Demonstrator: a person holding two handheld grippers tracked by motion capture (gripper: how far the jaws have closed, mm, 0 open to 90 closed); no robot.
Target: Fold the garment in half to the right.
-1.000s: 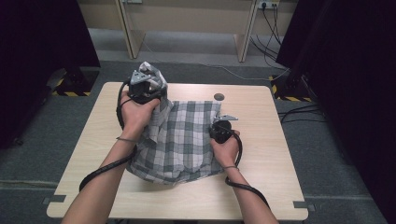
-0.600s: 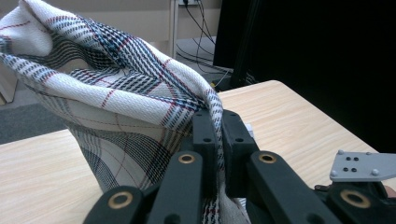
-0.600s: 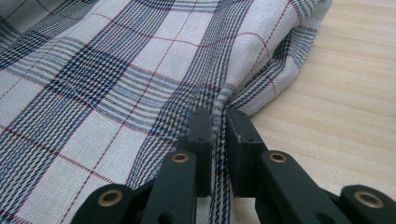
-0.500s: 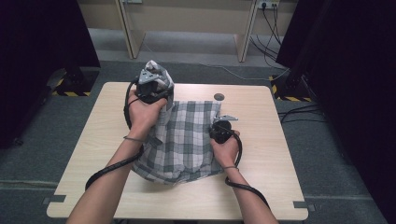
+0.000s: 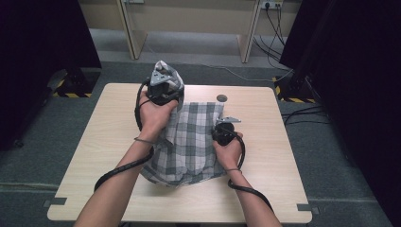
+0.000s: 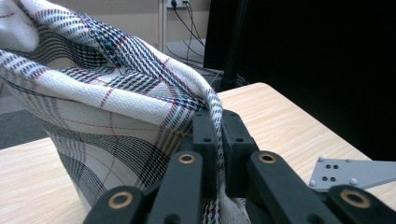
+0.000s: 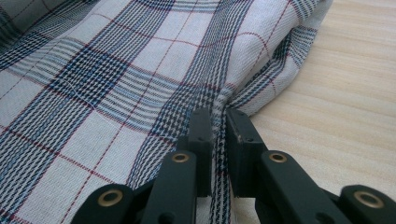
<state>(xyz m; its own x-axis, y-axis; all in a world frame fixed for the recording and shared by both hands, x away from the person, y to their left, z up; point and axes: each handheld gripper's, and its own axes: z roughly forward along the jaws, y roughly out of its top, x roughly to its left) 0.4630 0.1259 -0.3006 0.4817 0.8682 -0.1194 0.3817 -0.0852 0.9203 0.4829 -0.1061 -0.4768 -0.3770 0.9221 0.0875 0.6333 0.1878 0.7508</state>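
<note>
Table [image 5: 94,142]: left tongs [image 5: 163,90] shifted right, cloth [image 5: 189,142] clamped.

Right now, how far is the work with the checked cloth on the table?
Done: both tongs have gripped the checked cloth. The left tongs are shut on a fold and hold it raised above the table. The right tongs are shut on the cloth's edge, low on the wood. In hand: the far left part hangs bunched from the raised tongs. Left: probably laying that part down; the near edge is rumpled.
</note>
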